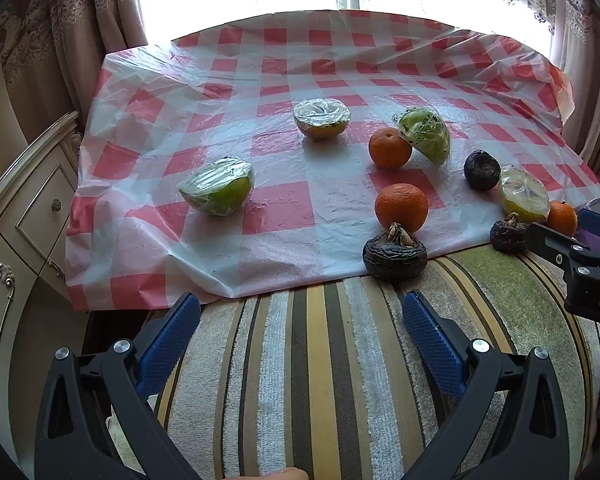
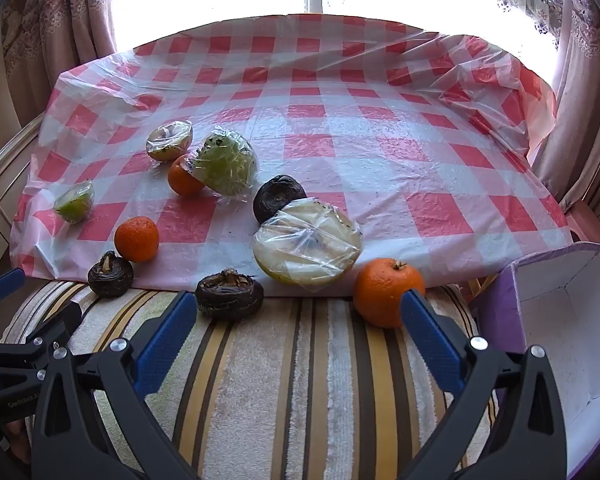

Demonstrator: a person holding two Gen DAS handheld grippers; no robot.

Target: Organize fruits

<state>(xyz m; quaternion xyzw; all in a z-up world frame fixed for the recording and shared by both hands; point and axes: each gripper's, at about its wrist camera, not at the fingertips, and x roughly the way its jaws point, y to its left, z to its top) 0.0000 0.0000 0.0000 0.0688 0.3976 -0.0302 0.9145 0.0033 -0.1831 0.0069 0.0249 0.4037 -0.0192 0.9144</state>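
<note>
Nearest the cameras, the left gripper (image 1: 300, 322) and the right gripper (image 2: 298, 320) hover over a striped terry towel (image 2: 300, 380), nubby and banded in cream, brown and gold; both sets of blue, cross-hatched jaws are spread wide and hold nothing. Just right of the right gripper stands an open purple cardboard box (image 2: 560, 308) with a white inside. Along the towel's far edge sit two wrinkled dark-brown round fruits (image 2: 229, 294) (image 2: 111, 276) and a smooth stemmed orange mandarin (image 2: 386, 290), which touches the right gripper's right jaw tip. Beyond them spreads a glossy, creased red-and-white checked plastic sheet (image 2: 340, 120) over the counter. On it lie a pale halved fruit under cling film (image 2: 306, 250), a third dark wrinkled fruit (image 2: 278, 202) touching it from behind, two more pebbly orange mandarins (image 1: 401, 206) (image 1: 390, 148), two film-wrapped green halves (image 1: 219, 191) (image 1: 425, 135) and a film-wrapped yellowish half (image 1: 321, 118). Farthest back hang patterned lace curtains (image 1: 100, 20) before a bright window; a cream cabinet with drawers (image 1: 24, 216) stands at the left.
</note>
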